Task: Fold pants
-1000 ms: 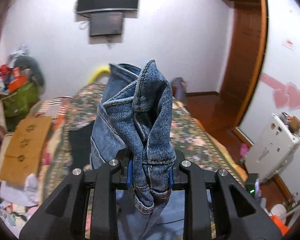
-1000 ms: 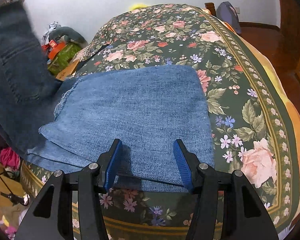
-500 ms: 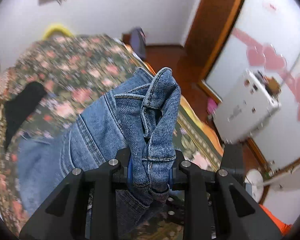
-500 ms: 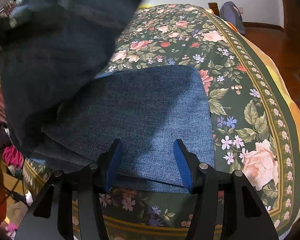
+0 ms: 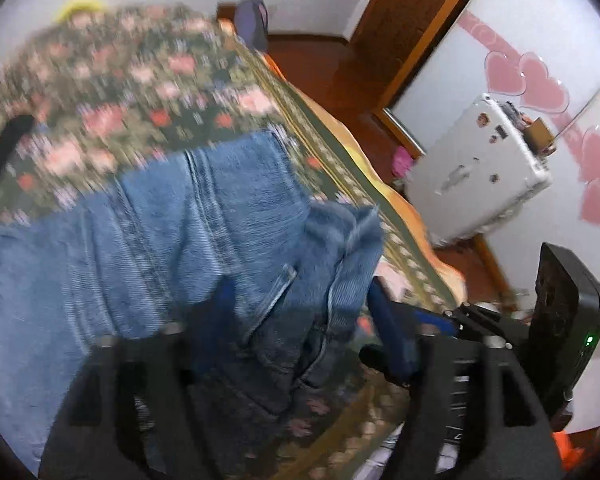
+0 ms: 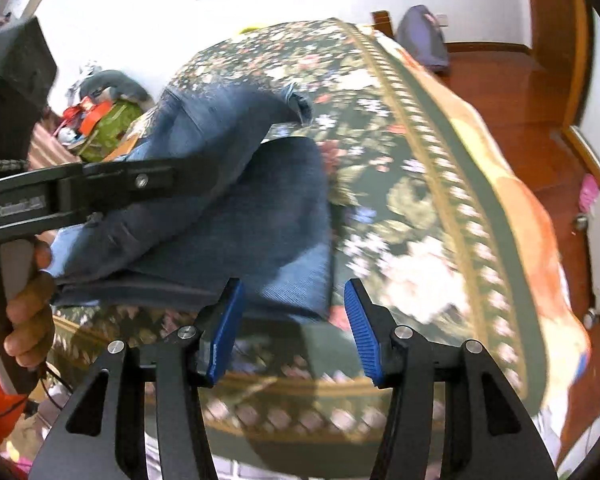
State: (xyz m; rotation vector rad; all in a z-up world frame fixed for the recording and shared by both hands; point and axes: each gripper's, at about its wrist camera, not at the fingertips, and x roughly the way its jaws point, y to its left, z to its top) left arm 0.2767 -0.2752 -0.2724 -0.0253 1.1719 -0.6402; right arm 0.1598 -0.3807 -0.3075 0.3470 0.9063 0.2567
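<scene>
The blue denim pants [image 5: 172, 232] lie folded on the floral bedspread [image 5: 120, 92]. My left gripper [image 5: 300, 312] is open, and the crumpled waistband [image 5: 340, 240] lies loose between its spread blue pads. In the right wrist view the pants [image 6: 240, 200] form a folded stack near the bed's front edge, with the waist end laid over the top. My right gripper [image 6: 294, 328] is open and empty, just in front of the stack's right corner. The left gripper's black body [image 6: 100, 184] reaches across the pants from the left.
The bed [image 6: 440, 208] has a gold and orange border [image 6: 532, 248], with wooden floor [image 6: 520, 92] to the right. A white appliance [image 5: 476, 172] stands by a wall with pink hearts. A clutter pile [image 6: 100, 120] sits left of the bed, and a bag [image 6: 424, 40] at the far end.
My left gripper swung the waistband down over the folded legs onto the bed and opened, letting it go. My right gripper stayed open and drew back a little toward the bed's edge.
</scene>
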